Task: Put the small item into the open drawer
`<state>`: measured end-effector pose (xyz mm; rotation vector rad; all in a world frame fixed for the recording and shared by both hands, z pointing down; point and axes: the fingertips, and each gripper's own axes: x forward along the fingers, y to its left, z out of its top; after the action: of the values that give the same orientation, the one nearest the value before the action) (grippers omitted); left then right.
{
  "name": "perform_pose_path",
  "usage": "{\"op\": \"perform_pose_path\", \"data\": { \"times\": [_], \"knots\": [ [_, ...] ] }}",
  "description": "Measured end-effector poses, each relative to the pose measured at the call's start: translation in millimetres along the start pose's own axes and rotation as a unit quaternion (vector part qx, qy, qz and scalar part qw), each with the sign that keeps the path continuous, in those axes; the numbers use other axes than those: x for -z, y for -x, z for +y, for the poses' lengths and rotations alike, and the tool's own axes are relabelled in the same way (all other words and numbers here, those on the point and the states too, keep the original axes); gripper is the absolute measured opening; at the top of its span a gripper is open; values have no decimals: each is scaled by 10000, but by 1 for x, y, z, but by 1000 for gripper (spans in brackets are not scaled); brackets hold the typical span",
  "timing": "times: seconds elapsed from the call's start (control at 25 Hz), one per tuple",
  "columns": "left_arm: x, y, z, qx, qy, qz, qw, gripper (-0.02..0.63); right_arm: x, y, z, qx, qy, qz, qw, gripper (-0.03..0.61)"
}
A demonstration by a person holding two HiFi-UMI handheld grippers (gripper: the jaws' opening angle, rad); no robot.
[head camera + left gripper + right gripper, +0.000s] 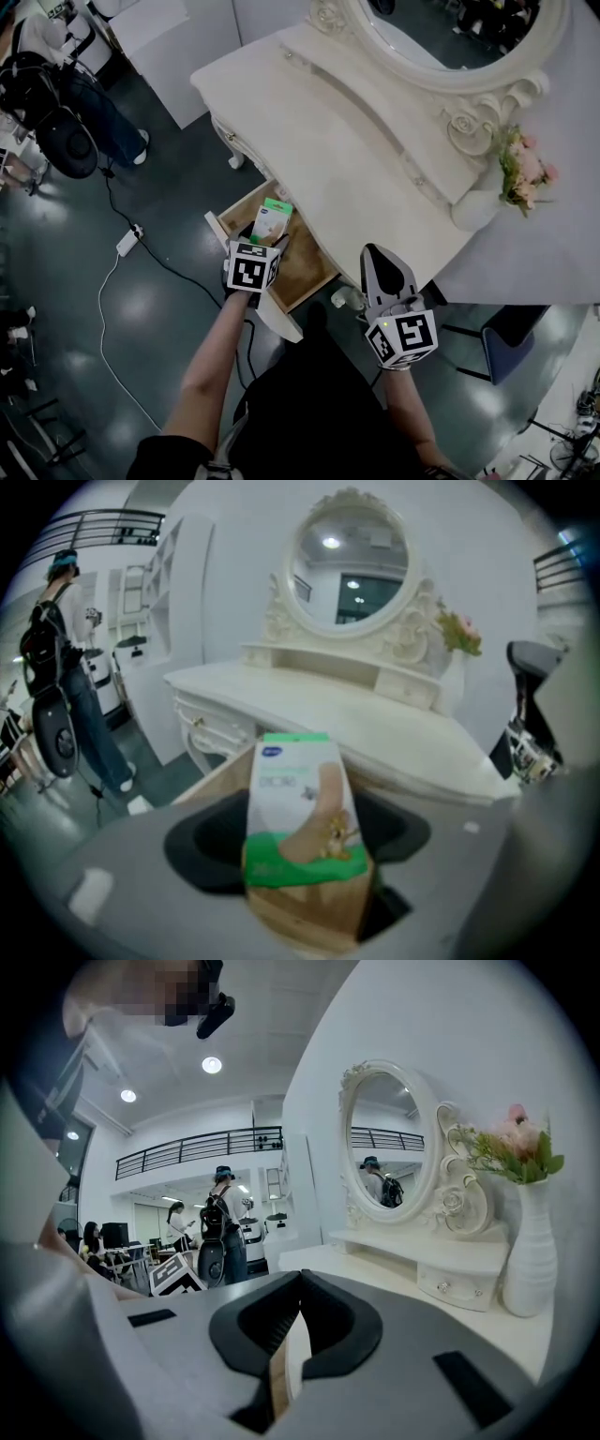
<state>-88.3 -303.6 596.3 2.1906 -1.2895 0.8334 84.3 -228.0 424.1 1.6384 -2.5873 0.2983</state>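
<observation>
A small green and white box hangs over the back of the open wooden drawer, which is pulled out from the white dressing table. My left gripper is shut on the box. In the left gripper view the box stands upright between the jaws of that gripper, with the drawer's wood showing below it. My right gripper is shut with nothing in it, and hovers by the table's front edge, right of the drawer. In the right gripper view its jaws meet at the tip.
An oval mirror and a white vase of pink flowers stand at the table's back. A person stands at the far left by office chairs. A power strip and cable lie on the dark floor. A blue chair is at the right.
</observation>
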Motion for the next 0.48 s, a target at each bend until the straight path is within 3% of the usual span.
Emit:
{"op": "perform_pose_path", "data": {
  "times": [0.48],
  "knots": [
    [29, -46, -8, 75, -300, 1046, 9940, 356, 6, -1, -20, 88, -104, 48, 9999, -3]
  ]
}}
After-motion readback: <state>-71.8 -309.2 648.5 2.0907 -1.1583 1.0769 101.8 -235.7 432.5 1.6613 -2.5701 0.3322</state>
